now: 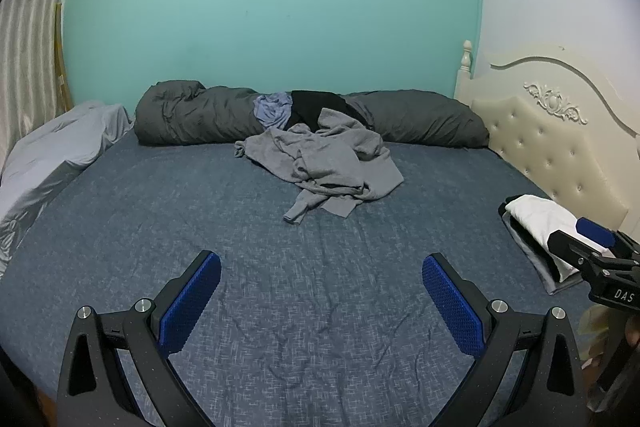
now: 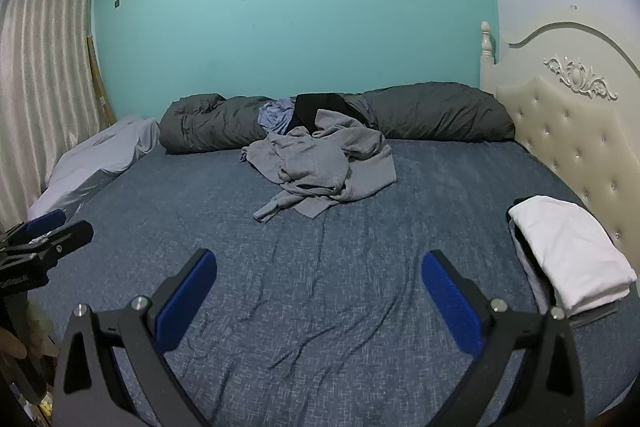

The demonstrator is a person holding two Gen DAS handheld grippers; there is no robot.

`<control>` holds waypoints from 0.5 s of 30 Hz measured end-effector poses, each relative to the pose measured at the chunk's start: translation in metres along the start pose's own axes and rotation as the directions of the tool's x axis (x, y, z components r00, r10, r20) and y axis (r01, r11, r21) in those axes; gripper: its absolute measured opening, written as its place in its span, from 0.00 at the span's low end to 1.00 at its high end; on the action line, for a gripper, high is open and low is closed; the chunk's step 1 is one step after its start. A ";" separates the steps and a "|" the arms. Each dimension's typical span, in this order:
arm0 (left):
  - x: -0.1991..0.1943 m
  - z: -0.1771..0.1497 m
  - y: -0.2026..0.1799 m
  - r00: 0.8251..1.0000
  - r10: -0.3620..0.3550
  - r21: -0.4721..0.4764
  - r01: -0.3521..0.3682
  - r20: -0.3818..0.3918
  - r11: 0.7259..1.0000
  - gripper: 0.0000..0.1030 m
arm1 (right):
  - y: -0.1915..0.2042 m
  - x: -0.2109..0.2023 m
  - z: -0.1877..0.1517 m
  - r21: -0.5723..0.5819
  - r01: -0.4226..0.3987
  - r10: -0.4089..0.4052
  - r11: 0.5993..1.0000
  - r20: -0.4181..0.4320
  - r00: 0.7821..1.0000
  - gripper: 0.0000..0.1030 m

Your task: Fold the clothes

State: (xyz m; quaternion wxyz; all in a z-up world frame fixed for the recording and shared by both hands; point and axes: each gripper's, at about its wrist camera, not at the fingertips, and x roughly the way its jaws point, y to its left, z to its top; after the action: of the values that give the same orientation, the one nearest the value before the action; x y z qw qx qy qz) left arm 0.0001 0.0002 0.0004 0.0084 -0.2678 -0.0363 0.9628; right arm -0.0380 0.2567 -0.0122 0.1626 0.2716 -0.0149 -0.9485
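A crumpled grey sweater [image 1: 326, 167] [image 2: 324, 163] lies in a heap on the blue bed sheet [image 1: 200, 211] [image 2: 460, 195], toward the far side. Behind it, a light blue garment [image 1: 272, 109] [image 2: 276, 115] and a black garment [image 1: 316, 107] [image 2: 318, 109] rest on the rolled dark duvet. A folded stack with a white top [image 1: 540, 223] [image 2: 568, 251] sits at the right edge. My left gripper [image 1: 320, 273] hovers open over bare sheet, well short of the sweater. In the right wrist view my right gripper [image 2: 318, 269] is open and empty too.
A rolled dark grey duvet [image 1: 192, 115] [image 2: 440, 111] runs along the teal wall. A pale pillow [image 1: 60, 147] [image 2: 100, 155] lies at the left by a striped curtain [image 2: 44, 47]. A cream tufted headboard [image 1: 552, 143] [image 2: 572, 131] bounds the right side.
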 end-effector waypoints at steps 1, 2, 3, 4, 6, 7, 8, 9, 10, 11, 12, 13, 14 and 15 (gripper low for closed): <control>0.000 0.000 0.000 1.000 0.001 0.002 -0.001 0.001 1.000 1.00 | 0.000 0.000 0.000 -0.001 0.000 0.000 1.000 0.000 1.000 1.00; -0.001 0.001 -0.001 1.000 0.002 0.005 -0.002 0.002 1.000 1.00 | -0.001 -0.001 0.001 -0.003 0.000 0.000 1.000 0.001 1.000 1.00; -0.001 0.001 -0.001 1.000 0.003 0.007 -0.003 0.004 1.000 1.00 | -0.002 -0.002 0.002 -0.002 0.000 0.000 1.000 0.003 1.000 1.00; -0.002 0.002 -0.001 1.000 0.004 0.009 -0.004 0.005 1.000 1.00 | -0.003 -0.003 0.003 -0.003 0.001 -0.001 1.000 0.005 1.000 1.00; -0.002 0.002 -0.002 1.000 0.006 0.014 -0.006 0.007 1.000 1.00 | 0.001 -0.008 0.002 -0.022 0.006 -0.006 1.000 0.013 1.000 1.00; -0.003 0.003 -0.002 1.000 0.007 0.016 -0.007 0.008 1.000 1.00 | 0.004 -0.004 0.004 -0.029 0.016 -0.016 0.999 -0.004 1.000 1.00; -0.003 0.005 -0.002 1.000 0.008 0.016 -0.008 0.008 1.000 1.00 | 0.003 -0.004 0.006 -0.033 0.018 -0.019 0.999 -0.009 1.000 1.00; -0.004 0.007 -0.002 1.000 0.008 0.015 -0.008 0.008 1.000 1.00 | 0.003 -0.003 0.005 -0.035 0.022 -0.022 0.999 -0.006 1.000 1.00; -0.004 0.010 -0.001 1.000 0.007 0.014 -0.007 0.006 1.000 1.00 | 0.004 -0.001 0.004 -0.036 0.025 -0.025 0.999 -0.004 1.000 1.00; -0.005 0.010 -0.001 1.000 0.005 0.015 -0.006 0.004 1.000 1.00 | 0.003 -0.001 0.004 -0.035 0.024 -0.024 0.999 -0.006 1.000 1.00; -0.008 0.010 -0.002 1.000 0.006 0.015 -0.006 0.004 1.000 1.00 | 0.002 0.000 0.004 -0.033 0.023 -0.023 0.999 -0.008 1.000 1.00; -0.010 0.013 0.000 1.000 0.005 0.014 -0.005 0.004 1.000 1.00 | 0.001 0.000 0.004 -0.032 0.023 -0.023 0.999 -0.008 1.000 1.00; -0.010 0.014 -0.001 1.000 0.005 0.013 -0.005 0.003 1.000 1.00 | 0.001 0.000 0.003 -0.030 0.023 -0.023 0.999 -0.007 1.000 1.00; -0.011 0.015 -0.001 1.000 0.005 0.012 -0.006 0.003 1.000 1.00 | 0.001 0.000 0.003 -0.028 0.023 -0.023 0.999 -0.005 1.000 1.00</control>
State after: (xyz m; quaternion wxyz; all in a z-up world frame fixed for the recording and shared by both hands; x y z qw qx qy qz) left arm 0.0019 0.0002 0.0185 0.0073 -0.2664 -0.0299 0.9634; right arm -0.0396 0.2554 -0.0094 0.1556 0.2721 0.0018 -0.9496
